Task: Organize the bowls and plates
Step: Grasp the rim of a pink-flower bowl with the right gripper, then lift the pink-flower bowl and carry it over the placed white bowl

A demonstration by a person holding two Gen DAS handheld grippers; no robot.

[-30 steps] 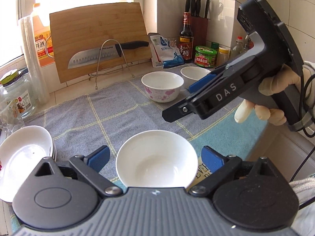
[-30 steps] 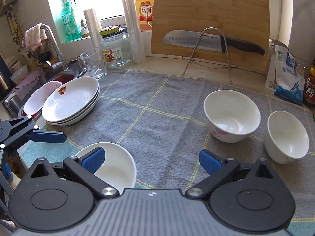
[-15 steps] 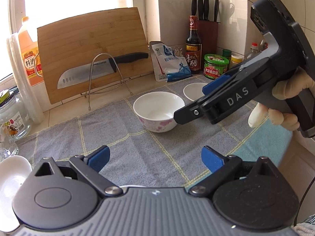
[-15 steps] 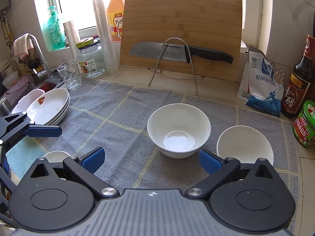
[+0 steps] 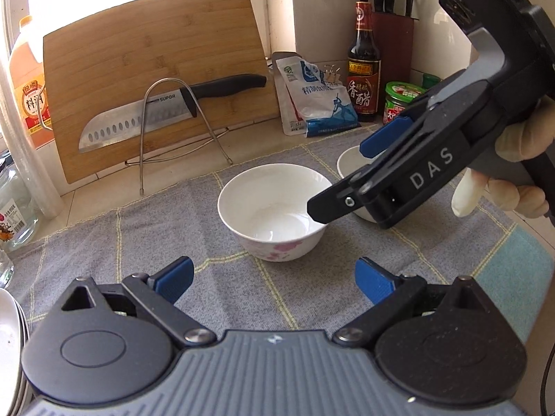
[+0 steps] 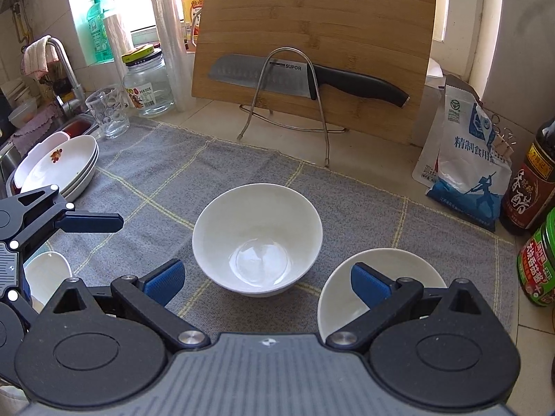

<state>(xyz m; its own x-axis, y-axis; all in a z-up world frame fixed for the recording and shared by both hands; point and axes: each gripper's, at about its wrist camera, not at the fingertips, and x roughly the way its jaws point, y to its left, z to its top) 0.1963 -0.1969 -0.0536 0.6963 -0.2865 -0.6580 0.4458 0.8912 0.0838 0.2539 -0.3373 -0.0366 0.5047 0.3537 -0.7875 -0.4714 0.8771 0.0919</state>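
Counter: pale tiles run along the wall, and a big cloth covers most of the front part.
Cloth: grey with thin yellow lines. The bowls and plates sit on it.
Cutting board: wood, standing up against the wall at the back.
Knife: lies across a wire stand in front of the cutting board, black handle to the right.
Left tool: its blue pads are wide apart with nothing between them. It hangs over the cloth, just in front of the flower bowl.
Right tool: its blue pads are wide apart too, and they grip nothing. One pad is above the rim of the plain bowl. A gloved hand holds it.
Plates: a small stack of white plates at the left edge of the cloth, near the sink. The top one has a little red picture.
Flower bowl: white with pink flowers on the side, empty, in the middle of the cloth.
Plain bowl: white, just to the right of the flower bowl, close but not touching.
Small bowl: white, at the left front, partly hidden by the left tool.
Salt bag: white and blue, leaning at the right.
Dark bottle: stands right of the salt bag.
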